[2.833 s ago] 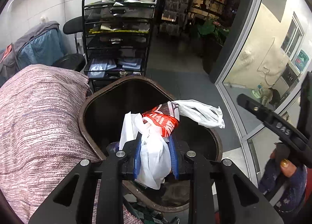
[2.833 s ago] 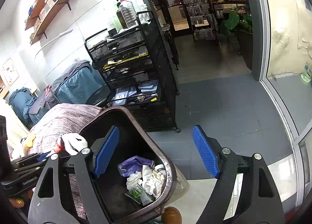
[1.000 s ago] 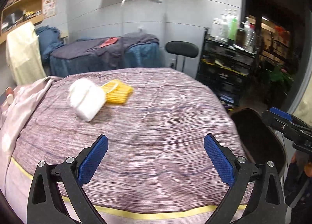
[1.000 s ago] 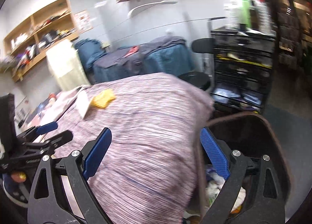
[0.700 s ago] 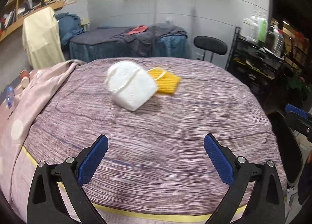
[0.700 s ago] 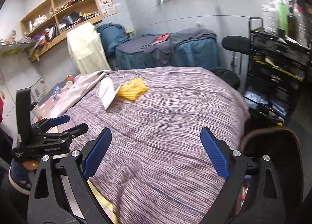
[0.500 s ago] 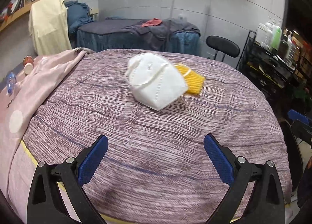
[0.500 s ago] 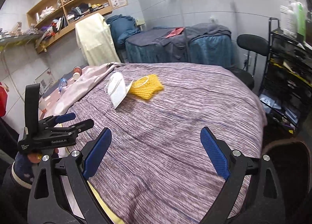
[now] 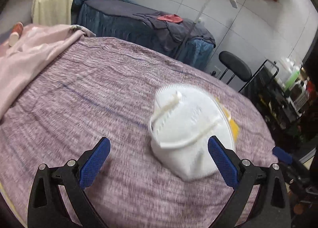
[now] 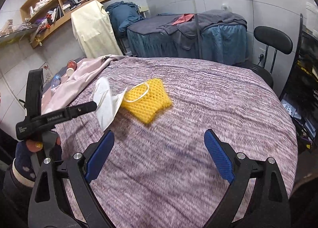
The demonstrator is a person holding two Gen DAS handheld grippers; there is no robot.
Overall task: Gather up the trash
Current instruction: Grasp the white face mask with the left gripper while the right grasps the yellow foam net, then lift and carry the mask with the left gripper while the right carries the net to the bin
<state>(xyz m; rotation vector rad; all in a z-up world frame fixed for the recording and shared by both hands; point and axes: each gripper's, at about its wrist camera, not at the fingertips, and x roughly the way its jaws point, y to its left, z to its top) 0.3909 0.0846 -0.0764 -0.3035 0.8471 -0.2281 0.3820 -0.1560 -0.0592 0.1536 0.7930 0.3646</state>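
- Mask [image 9: 190,130], white, lies on the bed [image 9: 83,93] just ahead of the left tongs [image 9: 158,160], nearer their right finger than their left; it is blurred.
- Left tongs are spread wide, blue pads [image 9: 95,162] clear of the mask, pinching nothing.
- Yellow pad [image 10: 148,100] lies on the bed ahead of the right tongs [image 10: 159,153] and a little to their left, touching the mask's far edge; a thin loop rests across it.
- Right tongs are spread wide and empty, above the striped purple cover.
- From the right wrist view, the left tongs show at the left edge, held by a hand [image 10: 31,148] in a dark sleeve, one fingertip [image 10: 87,106] at the mask.
- Pink sheet [image 10: 79,81] lies beyond the left tongs, a cup [image 10: 71,68] and a bottle [image 10: 55,81] by it.
- Black stool [image 10: 273,40] stands far beyond the right tongs.
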